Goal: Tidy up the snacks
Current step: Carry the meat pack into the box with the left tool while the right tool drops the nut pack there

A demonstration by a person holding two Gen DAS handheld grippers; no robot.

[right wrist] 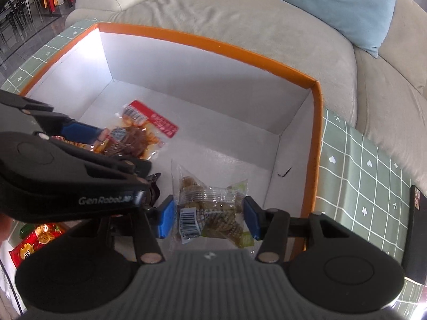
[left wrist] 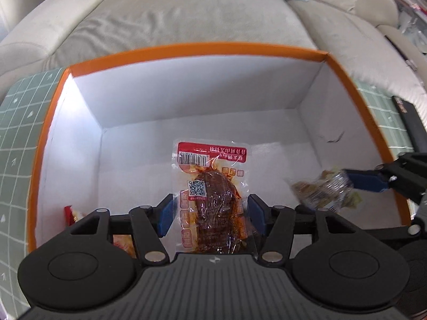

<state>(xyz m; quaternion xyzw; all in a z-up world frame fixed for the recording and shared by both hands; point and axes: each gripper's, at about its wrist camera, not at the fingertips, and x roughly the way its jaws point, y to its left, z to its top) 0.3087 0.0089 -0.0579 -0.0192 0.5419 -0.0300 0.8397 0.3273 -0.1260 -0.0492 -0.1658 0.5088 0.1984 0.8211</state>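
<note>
We work over an orange-rimmed box (left wrist: 197,46) w/ white inside, on a green checked cloth (right wrist: 355,165) beside a beige sofa (right wrist: 240,16) w/ blue cushion (right wrist: 344,2). Our left gripper (left wrist: 210,214) pinches a red meat packet (left wrist: 210,194) and our right gripper (right wrist: 208,218) a clear snack bag (right wrist: 210,210), both inside the box. Red packets (right wrist: 32,242) lie at the left edge, prob. outside the box.

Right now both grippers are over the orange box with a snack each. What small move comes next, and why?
Probably open both and let the snacks drop. The left gripper holds the red-labelled packet and the right gripper holds the clear bag of brown pieces, both already inside the box's orange rim, above its white floor.
</note>
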